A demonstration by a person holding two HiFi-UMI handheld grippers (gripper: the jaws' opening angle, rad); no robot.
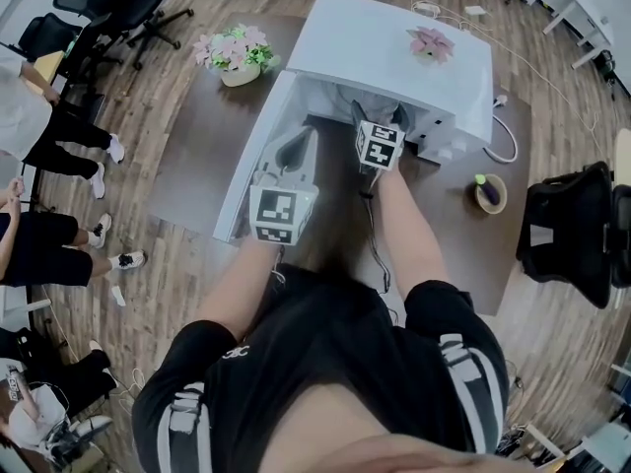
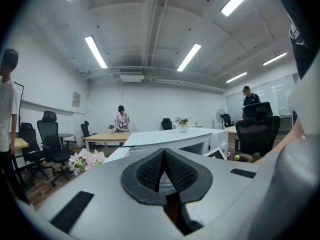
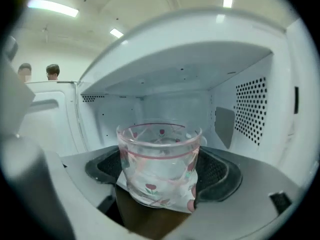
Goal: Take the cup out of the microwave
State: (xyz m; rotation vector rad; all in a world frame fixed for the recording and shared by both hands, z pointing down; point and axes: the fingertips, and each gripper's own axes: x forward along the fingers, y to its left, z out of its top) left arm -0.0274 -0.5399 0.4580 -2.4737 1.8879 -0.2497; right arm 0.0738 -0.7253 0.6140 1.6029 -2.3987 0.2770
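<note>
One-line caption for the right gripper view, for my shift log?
Right gripper clamped on a clear glass cup with red flower print, in front of the open white microwave cavity.

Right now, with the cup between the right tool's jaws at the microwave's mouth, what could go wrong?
1. The cup is smooth glass, pinched only at its sides by the right tool; it might slip or tilt.
2. The open door of the microwave and the left tool sit close alongside; pulling back could clip them.
</note>
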